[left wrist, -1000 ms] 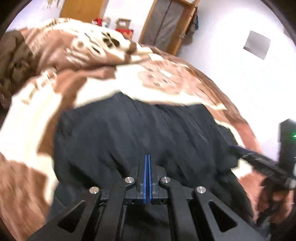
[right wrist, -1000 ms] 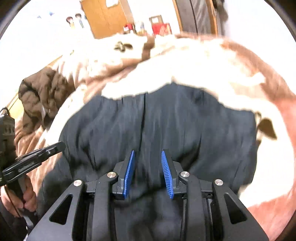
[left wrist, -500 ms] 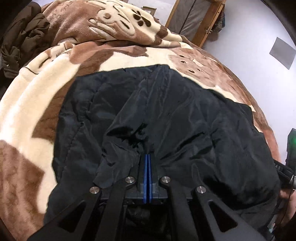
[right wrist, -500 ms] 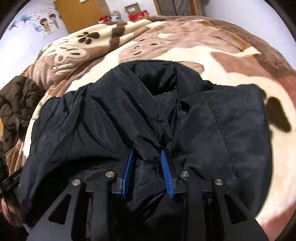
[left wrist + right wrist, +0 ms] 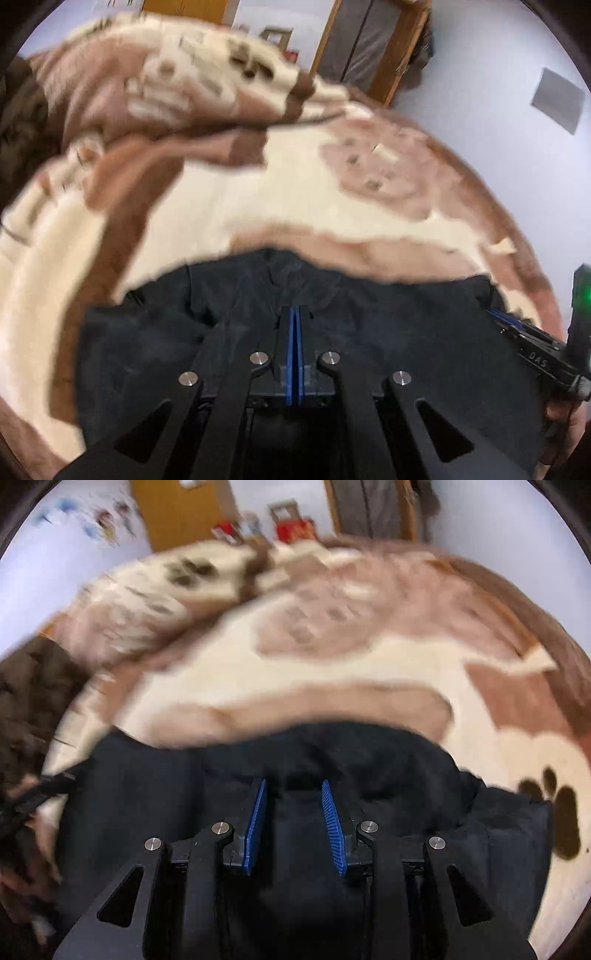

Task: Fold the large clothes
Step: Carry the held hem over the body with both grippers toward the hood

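On the bed, a big black puffy nylon jacket (image 5: 388,332) sits bunched at the near edge of a plush brown-and-cream paw-print blanket (image 5: 258,199).

Jacket looks crumpled and matte, with a seam running up the middle; both views are pretty smeared so finer detail is lost. Left gripper (image 5: 294,317) is clenched tight, blue pads pressed together, and I can't tell if any cloth is pinched between them. Right gripper (image 5: 291,794) has its blue ribbed pads apart with dark jacket fabric filling the gap, looks like it's grasping a fold. Brown quilted coat (image 5: 33,701) is heaped at the blanket's left side. Beyond the jacket the blanket is wide and bare up to a rumpled fold. Pale walls, a wooden door frame (image 5: 391,55) and some red boxes (image 5: 295,526) at the back.
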The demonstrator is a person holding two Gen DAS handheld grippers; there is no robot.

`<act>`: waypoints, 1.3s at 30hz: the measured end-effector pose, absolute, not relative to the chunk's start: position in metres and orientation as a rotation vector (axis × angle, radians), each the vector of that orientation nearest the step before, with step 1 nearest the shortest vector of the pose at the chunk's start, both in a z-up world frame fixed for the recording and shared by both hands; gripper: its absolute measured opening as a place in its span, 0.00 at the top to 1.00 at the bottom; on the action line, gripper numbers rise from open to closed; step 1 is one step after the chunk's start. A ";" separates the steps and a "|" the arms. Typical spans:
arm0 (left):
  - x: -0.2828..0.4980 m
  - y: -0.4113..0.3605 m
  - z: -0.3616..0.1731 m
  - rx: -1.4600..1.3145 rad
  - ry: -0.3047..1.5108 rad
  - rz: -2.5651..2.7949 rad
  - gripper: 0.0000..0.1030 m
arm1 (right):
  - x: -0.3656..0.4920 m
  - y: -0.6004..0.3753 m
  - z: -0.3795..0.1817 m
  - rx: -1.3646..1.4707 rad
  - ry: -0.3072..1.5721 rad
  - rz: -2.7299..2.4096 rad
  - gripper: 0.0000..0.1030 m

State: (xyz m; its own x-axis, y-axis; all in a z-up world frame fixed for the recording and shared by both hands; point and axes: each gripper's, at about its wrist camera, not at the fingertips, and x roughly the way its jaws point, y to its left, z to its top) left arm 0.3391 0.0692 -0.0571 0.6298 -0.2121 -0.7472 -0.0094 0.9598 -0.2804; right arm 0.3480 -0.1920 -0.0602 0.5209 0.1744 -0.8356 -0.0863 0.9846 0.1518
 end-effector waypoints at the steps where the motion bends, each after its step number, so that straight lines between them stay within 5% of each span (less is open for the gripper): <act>1: 0.338 0.069 -0.071 -0.278 0.880 -0.131 0.98 | 0.346 -0.203 -0.070 0.150 1.000 0.175 0.70; 6: 0.327 0.060 -0.078 -0.227 0.837 -0.108 0.98 | 0.343 -0.199 -0.068 0.116 0.992 0.150 0.71; 16: 0.221 0.064 -0.015 -0.258 0.746 -0.223 0.98 | 0.219 -0.167 0.037 0.169 0.798 0.355 0.70; 24: 0.193 0.050 -0.079 -0.300 0.918 -0.217 0.98 | 0.213 -0.162 -0.061 0.148 1.034 0.338 0.74; 32: 0.163 0.042 -0.043 -0.302 0.878 -0.257 0.98 | 0.180 -0.160 -0.008 0.156 0.977 0.347 0.74; 39: 0.186 0.020 -0.091 -0.271 0.983 -0.270 0.98 | 0.190 -0.161 -0.071 0.156 1.104 0.304 0.75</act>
